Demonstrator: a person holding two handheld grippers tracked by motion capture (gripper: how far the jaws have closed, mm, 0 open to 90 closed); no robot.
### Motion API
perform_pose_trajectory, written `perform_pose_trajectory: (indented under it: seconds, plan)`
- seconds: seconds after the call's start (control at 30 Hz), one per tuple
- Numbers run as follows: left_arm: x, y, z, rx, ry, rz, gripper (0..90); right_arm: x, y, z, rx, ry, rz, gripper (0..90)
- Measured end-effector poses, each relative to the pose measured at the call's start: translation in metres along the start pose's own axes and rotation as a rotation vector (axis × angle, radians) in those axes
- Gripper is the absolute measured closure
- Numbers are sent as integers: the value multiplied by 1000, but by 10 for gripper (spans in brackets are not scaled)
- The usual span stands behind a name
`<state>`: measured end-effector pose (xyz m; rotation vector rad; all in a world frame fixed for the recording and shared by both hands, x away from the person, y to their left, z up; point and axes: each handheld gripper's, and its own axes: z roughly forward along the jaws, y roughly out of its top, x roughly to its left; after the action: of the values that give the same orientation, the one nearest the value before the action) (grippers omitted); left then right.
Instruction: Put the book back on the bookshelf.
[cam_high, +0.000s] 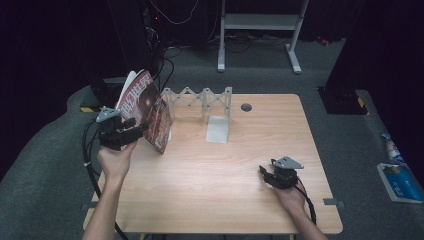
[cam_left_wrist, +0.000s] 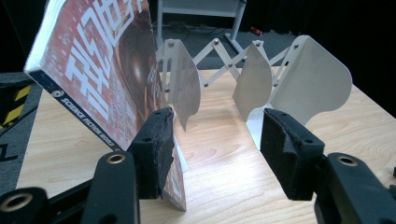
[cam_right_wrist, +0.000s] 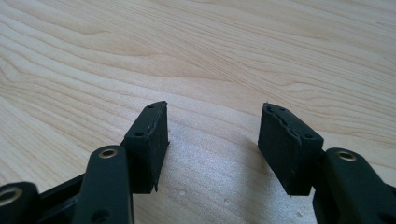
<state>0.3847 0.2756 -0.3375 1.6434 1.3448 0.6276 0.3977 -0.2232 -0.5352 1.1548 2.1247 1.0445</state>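
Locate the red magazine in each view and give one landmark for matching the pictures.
High view: the red magazine stands tilted at the table's left rear, beside the left gripper.
Left gripper view: it rises at upper left, leaning against the outer side of the left pad; the gap between the pads is bare.
Right gripper view: not in it; bare table beyond open jaws.
Shared landmark: the white accordion rack, just right of the magazine.

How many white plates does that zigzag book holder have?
3 show. On the rack, the left plate stands beside the leaning book, the middle plate comes next, and the big right plate is nearest. The book may hide another.
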Motion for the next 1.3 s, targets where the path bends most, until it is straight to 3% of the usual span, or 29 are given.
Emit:
perform_pose_trajectory:
  seconds: [0.73,1.3]
  plan:
    - [-13,-10,10,4,-60,-4,440,0,0,0,0,0,1,427]
    - [-17,-17,16,15,-80,-7,441,0,0,0,0,0,3,427]
